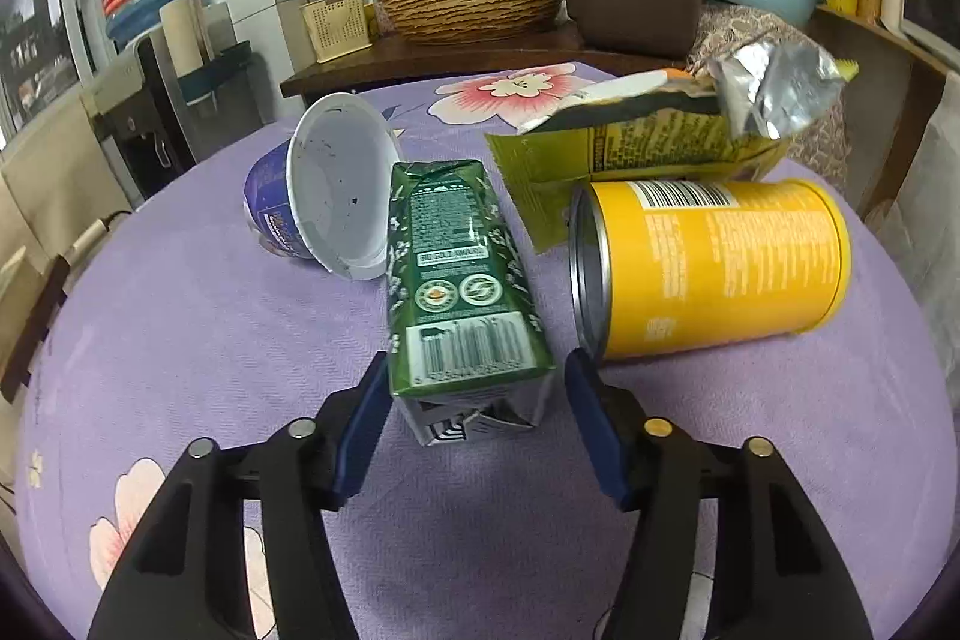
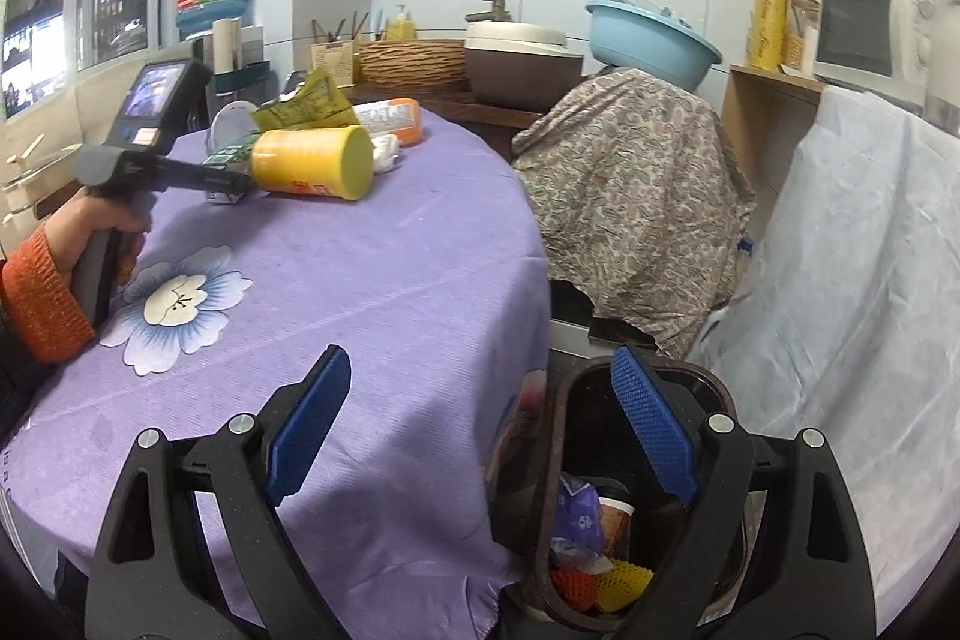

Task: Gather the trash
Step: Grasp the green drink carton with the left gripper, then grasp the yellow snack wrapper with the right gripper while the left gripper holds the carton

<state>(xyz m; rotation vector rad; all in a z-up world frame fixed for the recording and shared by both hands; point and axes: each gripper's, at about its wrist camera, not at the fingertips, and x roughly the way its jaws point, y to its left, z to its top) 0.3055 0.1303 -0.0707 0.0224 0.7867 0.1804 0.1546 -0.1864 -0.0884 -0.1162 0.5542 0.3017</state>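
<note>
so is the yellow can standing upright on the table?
No, the yellow can lies on its side on the purple tablecloth, open end facing the green carton.

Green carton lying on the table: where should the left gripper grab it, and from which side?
Grip the green carton near its folded bottom end, across the two long side faces. It lies flat with that end toward the left gripper, whose fingers already flank it. Come straight along its length; the yellow canister crowds the right side.

Blue basin beside microwave; wicker basket behind
</note>
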